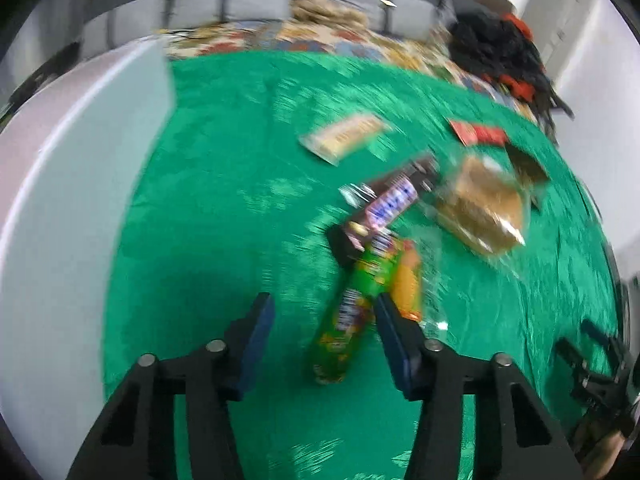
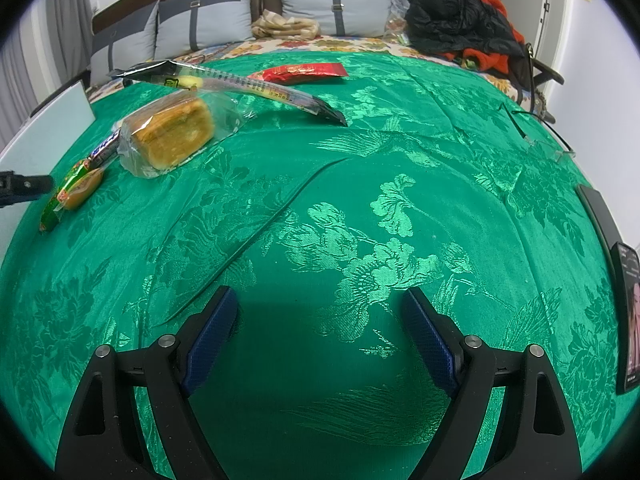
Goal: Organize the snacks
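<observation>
Snacks lie on a green bedspread (image 2: pixel 360 208). In the blurred left wrist view my left gripper (image 1: pixel 324 312) is open above a green snack packet (image 1: pixel 352 320); an orange packet (image 1: pixel 408 284), a Snickers bar (image 1: pixel 392 202), a wrapped cake (image 1: pixel 480 208), a beige packet (image 1: pixel 344 136) and a red packet (image 1: pixel 478 133) lie beyond. My right gripper (image 2: pixel 320 308) is open and empty over bare cloth. Its view shows the cake (image 2: pixel 172 140), a long clear-and-black packet (image 2: pixel 240 84), the red packet (image 2: pixel 304 72), the green packet (image 2: pixel 68 192) and the left gripper's tip (image 2: pixel 24 186).
A white box (image 1: pixel 80 184) stands at the left edge of the bed. Grey pillows (image 2: pixel 336 4) and a dark heap of clothes (image 2: pixel 460 24) lie at the head. Glasses (image 2: pixel 536 136) and a phone (image 2: pixel 628 316) lie at the right.
</observation>
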Action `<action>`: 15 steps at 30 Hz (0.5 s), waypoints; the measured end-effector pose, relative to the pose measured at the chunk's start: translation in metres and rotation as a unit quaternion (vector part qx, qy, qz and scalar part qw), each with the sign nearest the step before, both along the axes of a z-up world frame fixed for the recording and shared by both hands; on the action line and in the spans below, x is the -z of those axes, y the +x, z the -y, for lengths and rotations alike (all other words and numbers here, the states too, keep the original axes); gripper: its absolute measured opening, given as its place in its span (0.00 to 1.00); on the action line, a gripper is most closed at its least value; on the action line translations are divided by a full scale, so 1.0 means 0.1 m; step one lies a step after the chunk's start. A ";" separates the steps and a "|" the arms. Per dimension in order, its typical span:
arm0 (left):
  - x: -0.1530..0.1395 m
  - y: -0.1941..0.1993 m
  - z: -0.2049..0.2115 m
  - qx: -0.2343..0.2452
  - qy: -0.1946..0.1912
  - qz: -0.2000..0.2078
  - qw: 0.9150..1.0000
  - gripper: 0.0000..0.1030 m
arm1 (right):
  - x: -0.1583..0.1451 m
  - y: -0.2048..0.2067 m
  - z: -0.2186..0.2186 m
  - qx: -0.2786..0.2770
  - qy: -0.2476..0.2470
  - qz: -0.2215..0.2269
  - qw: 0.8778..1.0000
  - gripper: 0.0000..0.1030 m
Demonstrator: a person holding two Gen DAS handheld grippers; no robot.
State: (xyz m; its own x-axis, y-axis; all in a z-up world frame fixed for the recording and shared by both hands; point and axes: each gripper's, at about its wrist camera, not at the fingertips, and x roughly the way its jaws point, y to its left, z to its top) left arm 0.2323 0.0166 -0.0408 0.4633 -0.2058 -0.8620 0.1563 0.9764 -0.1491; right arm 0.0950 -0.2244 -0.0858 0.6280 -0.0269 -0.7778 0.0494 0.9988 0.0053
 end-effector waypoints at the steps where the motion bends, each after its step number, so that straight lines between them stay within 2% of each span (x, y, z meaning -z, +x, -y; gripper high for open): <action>1: 0.03 0.00 0.09 0.021 0.007 0.000 1.000 0.47 | 0.00 0.00 0.00 0.000 0.000 0.000 1.000 0.84; 3: 0.06 -0.03 0.19 0.042 0.022 0.012 0.999 0.40 | 0.00 0.00 0.00 0.000 0.000 0.000 1.000 0.84; 4: 0.06 -0.02 0.20 0.043 0.018 0.019 0.999 0.29 | 0.00 0.00 0.00 0.000 0.000 0.000 1.000 0.84; 5: 0.09 0.02 0.19 0.034 0.021 0.012 0.999 0.27 | 0.00 0.00 0.00 0.000 0.000 0.000 1.000 0.84; 9: 0.18 0.11 0.14 0.008 0.025 -0.009 1.000 0.22 | 0.00 0.00 0.00 0.000 0.000 0.000 1.000 0.84; 13: 0.17 0.00 0.18 0.012 0.046 -0.005 0.999 0.22 | 0.00 0.00 0.00 0.000 0.000 0.000 1.000 0.84; 15: 0.16 -0.12 0.15 0.003 0.035 -0.013 0.999 0.22 | -0.01 0.00 0.00 0.000 0.001 0.000 1.000 0.84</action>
State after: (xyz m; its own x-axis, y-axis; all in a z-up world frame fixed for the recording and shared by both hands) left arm 0.2204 0.0020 -0.0572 0.4390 -0.1473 -0.8863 0.1584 0.9837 -0.0851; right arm 0.0952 -0.2241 -0.0852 0.6276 -0.0262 -0.7781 0.0495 0.9988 0.0064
